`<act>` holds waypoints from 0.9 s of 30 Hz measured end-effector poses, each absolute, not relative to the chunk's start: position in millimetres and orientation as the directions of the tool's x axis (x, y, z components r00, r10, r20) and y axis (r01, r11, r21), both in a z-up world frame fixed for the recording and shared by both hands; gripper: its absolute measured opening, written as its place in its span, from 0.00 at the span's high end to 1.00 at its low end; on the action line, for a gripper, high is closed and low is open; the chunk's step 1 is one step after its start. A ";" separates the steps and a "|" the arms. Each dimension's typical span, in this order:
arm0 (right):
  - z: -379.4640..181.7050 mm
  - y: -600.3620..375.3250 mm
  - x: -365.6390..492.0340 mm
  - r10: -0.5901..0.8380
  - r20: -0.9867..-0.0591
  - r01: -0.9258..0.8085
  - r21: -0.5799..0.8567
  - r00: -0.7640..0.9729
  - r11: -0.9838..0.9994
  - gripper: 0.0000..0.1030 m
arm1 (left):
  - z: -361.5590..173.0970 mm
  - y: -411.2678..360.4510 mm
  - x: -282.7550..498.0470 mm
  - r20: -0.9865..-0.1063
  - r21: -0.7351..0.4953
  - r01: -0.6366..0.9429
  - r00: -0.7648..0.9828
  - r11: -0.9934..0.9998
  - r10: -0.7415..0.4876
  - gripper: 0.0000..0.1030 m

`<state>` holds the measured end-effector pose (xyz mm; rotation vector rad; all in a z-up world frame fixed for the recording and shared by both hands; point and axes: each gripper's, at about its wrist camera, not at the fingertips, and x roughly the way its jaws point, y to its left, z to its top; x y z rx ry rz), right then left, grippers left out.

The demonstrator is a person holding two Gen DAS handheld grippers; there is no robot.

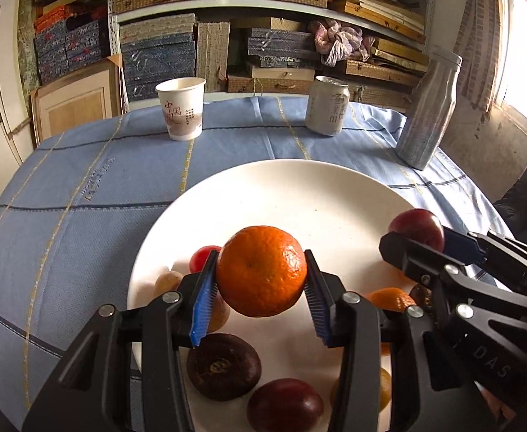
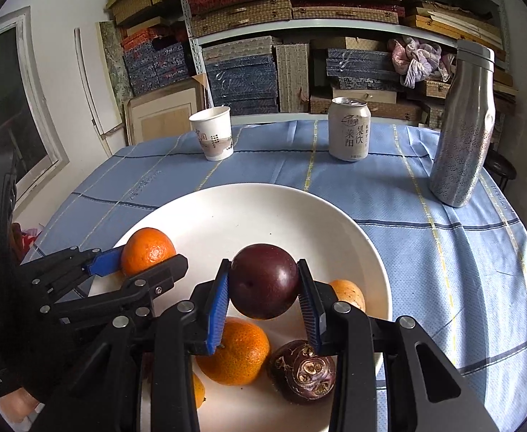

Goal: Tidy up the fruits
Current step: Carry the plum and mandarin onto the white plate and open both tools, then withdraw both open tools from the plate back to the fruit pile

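Both tongs are loaded over the white plate [image 1: 299, 187]: the left tongs [image 1: 261, 288] pinch an orange [image 1: 261, 270] between blue pads, and the right tongs [image 2: 263, 291] clamp a dark purple plum [image 2: 263, 280], each fruit held above the pile at the plate's 6 o'clock side. The danger is a roll: both fruits are round and gripped only at their flanks, so a loosened squeeze would likely drop them onto the fruit below and scatter it. With the two tools crowding each other near the rim, a clash could also knock something off onto the blue-clothed desk [image 2: 443, 252].
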<state>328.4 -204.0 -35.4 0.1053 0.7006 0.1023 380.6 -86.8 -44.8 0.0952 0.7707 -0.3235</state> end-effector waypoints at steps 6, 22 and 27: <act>-40.9 -204.0 330.7 0.122 -0.651 -0.050 0.127 0.749 0.991 0.65 | -44.5 -86.6 377.8 -0.691 -0.025 0.320 0.679 0.947 -0.248 0.57; -29.5 -208.0 323.8 0.082 -0.603 -0.024 0.104 0.794 0.994 0.43 | -33.5 -67.1 374.6 -0.635 -0.044 0.218 0.747 0.975 -0.196 0.17; -25.3 -209.9 320.9 0.077 -0.582 -0.016 0.109 0.809 0.994 0.32 | -31.1 -62.3 373.6 -0.623 -0.050 0.198 0.760 0.979 -0.185 0.14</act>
